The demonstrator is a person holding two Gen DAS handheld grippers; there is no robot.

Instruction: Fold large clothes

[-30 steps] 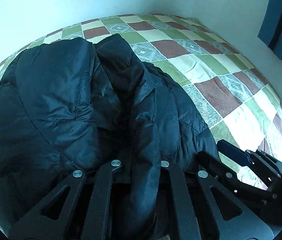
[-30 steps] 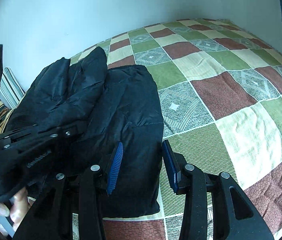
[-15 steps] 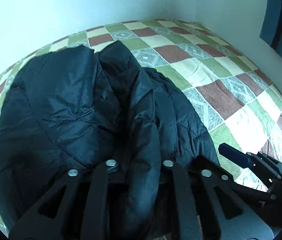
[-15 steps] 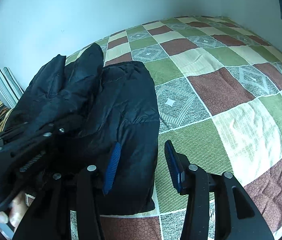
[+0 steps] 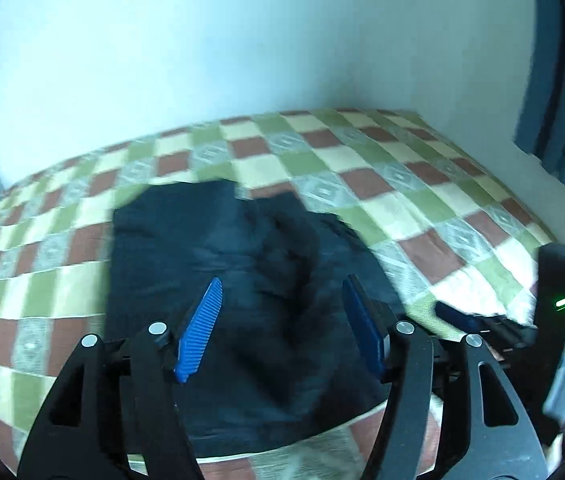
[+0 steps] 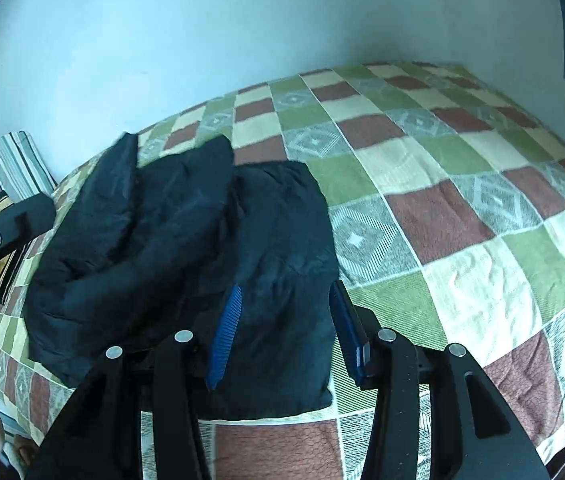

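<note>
We see the black puffer jacket (image 6: 186, 264) lying bundled on the checked bedspread (image 6: 462, 208), below and ahead of both grippers, its long axis running away from us toward the wall. The left gripper (image 5: 282, 332) has just been opening its jaws and now holds them apart above the jacket with nothing pinched; the right gripper (image 6: 286, 332) also stands apart over the jacket's near right edge. The cloth looks glossy, quilted and lumpy, roughly folded.
</note>
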